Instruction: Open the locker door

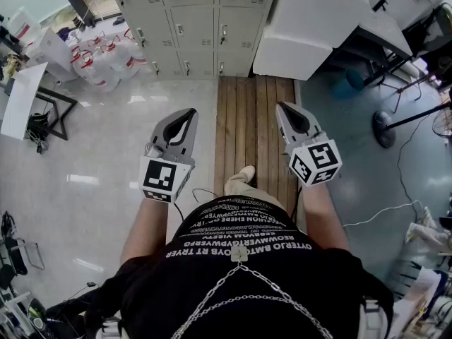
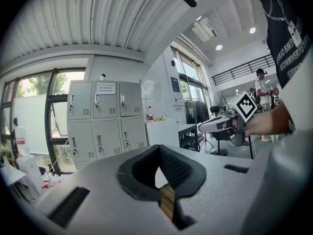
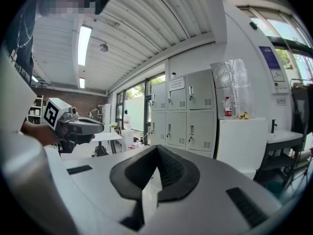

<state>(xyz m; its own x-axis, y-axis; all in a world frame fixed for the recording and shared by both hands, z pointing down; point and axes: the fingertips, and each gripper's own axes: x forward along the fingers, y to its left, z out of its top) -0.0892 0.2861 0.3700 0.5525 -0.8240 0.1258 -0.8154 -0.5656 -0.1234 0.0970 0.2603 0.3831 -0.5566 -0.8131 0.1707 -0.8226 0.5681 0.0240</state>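
Note:
A bank of grey lockers [image 1: 191,20] with closed doors and small handles stands several steps ahead of me; it also shows as the lockers [image 2: 105,121] in the left gripper view and the lockers [image 3: 183,116] in the right gripper view. My left gripper [image 1: 189,111] is held level at waist height, its jaws shut with nothing between them. My right gripper [image 1: 282,106] is beside it, also shut and empty. Both are far short of the lockers. Each gripper view catches the other tool: the right gripper [image 2: 220,124] and the left gripper [image 3: 80,126].
I stand on a strip of wooden flooring [image 1: 247,119] that leads to the lockers. A white cabinet [image 1: 304,27] stands to their right, water jugs [image 1: 99,58] to their left. A floor fan base [image 1: 385,129] and cables lie on the right, a table [image 1: 21,97] on the left.

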